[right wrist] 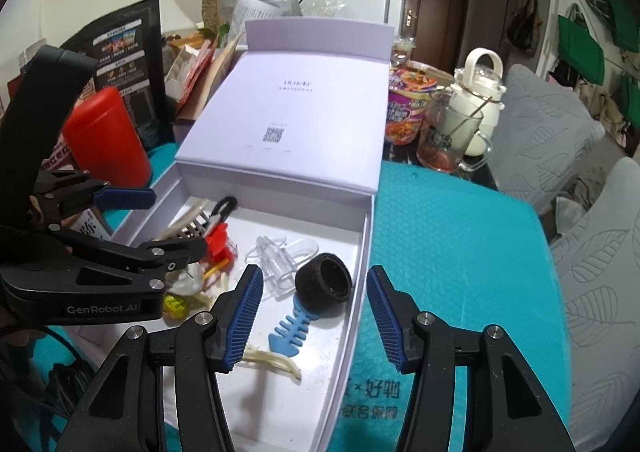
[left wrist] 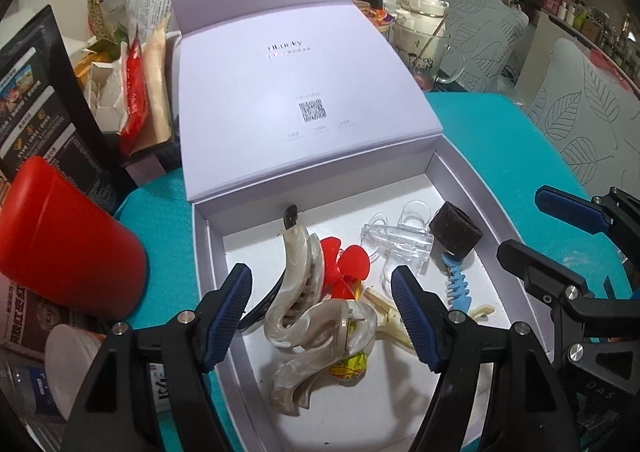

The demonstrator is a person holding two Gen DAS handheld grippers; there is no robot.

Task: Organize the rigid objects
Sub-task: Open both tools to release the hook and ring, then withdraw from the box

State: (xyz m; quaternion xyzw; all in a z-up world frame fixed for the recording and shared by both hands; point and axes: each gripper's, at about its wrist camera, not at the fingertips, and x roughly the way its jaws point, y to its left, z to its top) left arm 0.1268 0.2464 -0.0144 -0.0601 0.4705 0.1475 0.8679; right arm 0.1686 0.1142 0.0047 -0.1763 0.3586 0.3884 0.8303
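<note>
**Both grippers hovering open over the filled box**

Blue-padded fingers of the left gripper (left wrist: 322,304) are standing apart above the marbled hair claw (left wrist: 304,316), which is lying below them in the white box (left wrist: 460,180), not pinched. Right gripper (right wrist: 314,316) is hanging with its jaws parted and nothing between the pads, straddling the box's right wall; the blue fishbone clip (right wrist: 290,330) and the black ring (right wrist: 324,286) are lying just beyond its left finger. Farther in, a clear clip (left wrist: 400,242) and a red clip (left wrist: 346,260) are resting near the box's back wall. Behind, the lid (left wrist: 304,92) is leaning open.
</note>
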